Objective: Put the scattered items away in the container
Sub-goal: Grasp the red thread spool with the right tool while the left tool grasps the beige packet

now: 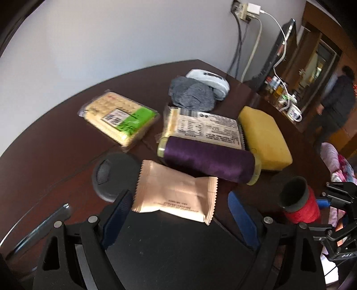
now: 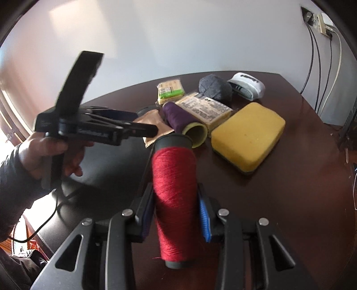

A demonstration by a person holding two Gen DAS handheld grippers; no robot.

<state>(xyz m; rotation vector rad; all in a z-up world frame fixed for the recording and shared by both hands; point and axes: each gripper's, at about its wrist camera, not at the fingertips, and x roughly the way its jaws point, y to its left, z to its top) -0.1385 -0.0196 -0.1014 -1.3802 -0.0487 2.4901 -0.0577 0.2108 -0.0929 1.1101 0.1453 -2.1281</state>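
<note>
My right gripper [image 2: 176, 207] is shut on a red thread spool [image 2: 174, 191] and holds it above the dark table [image 2: 290, 189]; the spool also shows in the left wrist view [image 1: 301, 200]. My left gripper [image 1: 178, 207] is open around a beige snack packet [image 1: 176, 191], one finger on each side; in the right wrist view it [image 2: 154, 130] reaches over that packet [image 2: 154, 125]. Beyond lie a purple spool [image 1: 209, 161], a cracker pack with a white label [image 1: 205, 129], a green-labelled cracker pack [image 1: 120, 118], a yellow sponge [image 1: 263, 138] and grey and white socks [image 1: 191, 93]. No container is recognisable.
A round black lid-like disc [image 1: 113, 176] lies left of the beige packet. A flat black surface [image 1: 178, 249] lies under my left gripper. Cables hang from a wall socket [image 1: 247, 11]. Jars and a mug [image 1: 294, 113] stand on a side surface at right; a person stands beyond.
</note>
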